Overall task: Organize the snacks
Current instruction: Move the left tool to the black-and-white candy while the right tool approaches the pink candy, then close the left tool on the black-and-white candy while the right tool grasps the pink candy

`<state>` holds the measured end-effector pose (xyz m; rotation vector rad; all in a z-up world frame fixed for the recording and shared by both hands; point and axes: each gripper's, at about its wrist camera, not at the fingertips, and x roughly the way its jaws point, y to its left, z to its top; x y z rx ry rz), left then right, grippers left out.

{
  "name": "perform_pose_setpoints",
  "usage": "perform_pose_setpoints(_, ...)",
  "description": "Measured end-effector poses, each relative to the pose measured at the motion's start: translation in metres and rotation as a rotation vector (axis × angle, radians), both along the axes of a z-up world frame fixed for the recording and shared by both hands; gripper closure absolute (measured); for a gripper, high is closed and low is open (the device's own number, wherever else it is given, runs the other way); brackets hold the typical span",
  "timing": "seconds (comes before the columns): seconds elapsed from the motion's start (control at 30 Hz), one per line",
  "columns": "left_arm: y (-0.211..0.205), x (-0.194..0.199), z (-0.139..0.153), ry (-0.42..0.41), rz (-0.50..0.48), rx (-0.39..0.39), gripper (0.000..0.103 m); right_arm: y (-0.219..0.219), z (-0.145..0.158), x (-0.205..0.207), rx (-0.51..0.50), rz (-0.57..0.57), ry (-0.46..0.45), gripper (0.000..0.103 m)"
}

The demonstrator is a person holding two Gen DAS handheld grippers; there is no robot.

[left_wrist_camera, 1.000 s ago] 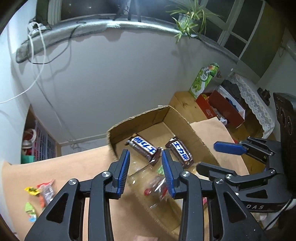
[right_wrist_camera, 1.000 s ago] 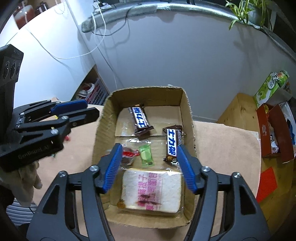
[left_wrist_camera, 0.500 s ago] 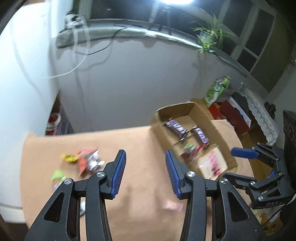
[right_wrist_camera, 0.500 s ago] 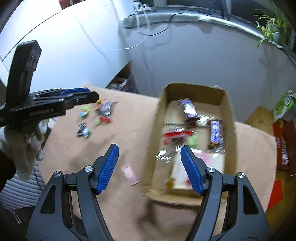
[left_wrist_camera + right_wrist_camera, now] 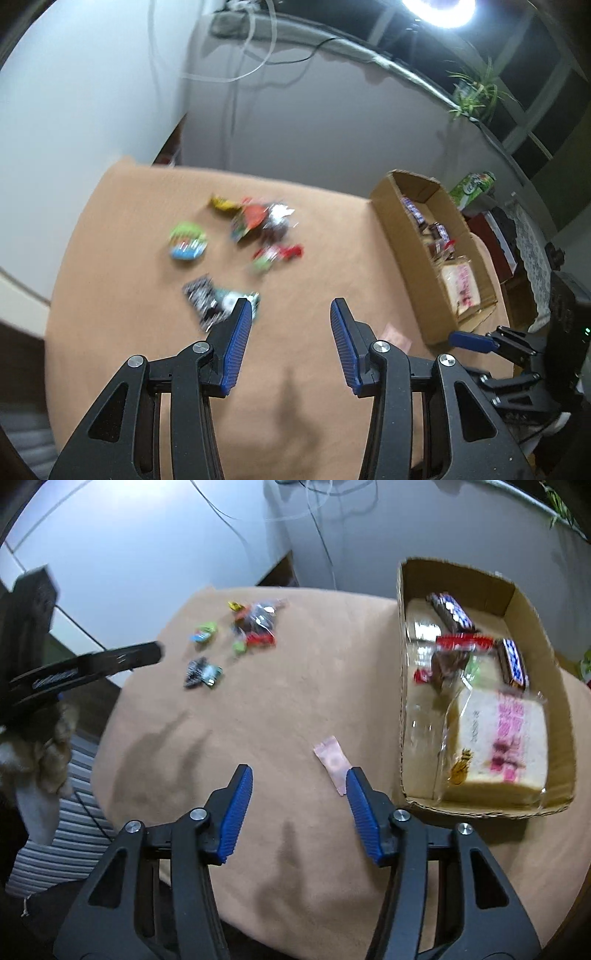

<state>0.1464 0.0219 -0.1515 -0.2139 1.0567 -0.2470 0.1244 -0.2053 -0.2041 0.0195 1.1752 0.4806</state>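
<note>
Left gripper (image 5: 291, 314) held empty, jaws moderately apart, aimed toward loose candy pile (image 5: 255, 225) in upper centre of frame, likely for next pick.

Right gripper (image 5: 299, 786) also empty; jaws have just been closing, nothing between them. Pink wrapper (image 5: 332, 762) lies just beside right finger.

Cardboard box (image 5: 402, 664) at right already holds chocolate bars (image 5: 452, 613) and bread pack (image 5: 502, 746), so sorting judged partly done.

Desk (image 5: 295, 701) cover: plain tan. Box (image 5: 402, 738): brown cardboard. Wrapper (image 5: 332, 762) left of box: pale pink; bread bag (image 5: 498, 746) print: magenta.
</note>
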Motion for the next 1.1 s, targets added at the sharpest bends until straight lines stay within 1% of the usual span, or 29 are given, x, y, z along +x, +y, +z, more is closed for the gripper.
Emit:
perform_pose_setpoints(0.13,0.015,-0.008,-0.014,0.028,0.029,-0.010,0.060,0.007,-0.014,0.008,-0.024,-0.008,0.019,0.053)
perform_pose_setpoints(0.27,0.026,-0.008,-0.024,0.038,0.039,0.007,0.060,0.014,-0.024,0.014,-0.049,-0.019,0.032,0.053)
perform_pose_setpoints(0.37,0.037,-0.003,-0.030,0.058,0.070,-0.027,0.060,0.017,-0.029,0.015,-0.068,-0.031,0.039,0.054)
perform_pose_setpoints(0.43,0.043,0.000,-0.035,0.060,0.086,-0.025,0.060,0.018,-0.030,0.016,-0.091,-0.038,0.036,0.054)
perform_pose_setpoints(0.5,0.046,0.005,-0.040,0.073,0.098,-0.040,0.060,0.020,-0.032,0.018,-0.103,-0.043,0.035,0.054)
perform_pose_setpoints(0.57,0.048,0.010,-0.046,0.086,0.105,-0.053,0.060,0.022,-0.032,0.019,-0.107,-0.048,0.035,0.054)
perform_pose_setpoints(0.7,0.048,0.020,-0.057,0.098,0.137,-0.053,0.060,0.027,-0.030,0.018,-0.103,-0.074,0.041,0.054)
perform_pose_setpoints(0.87,0.047,0.021,-0.061,0.079,0.128,-0.052,0.060,0.031,-0.035,0.018,-0.112,-0.147,0.043,0.054)
perform_pose_setpoints(0.97,0.049,0.023,-0.063,0.076,0.116,-0.059,0.060,0.034,-0.039,0.022,-0.127,-0.181,0.030,0.058)
perform_pose_setpoints(1.1,0.052,0.022,-0.066,0.058,0.091,-0.062,0.060,0.035,-0.043,0.028,-0.131,-0.236,0.017,0.058)
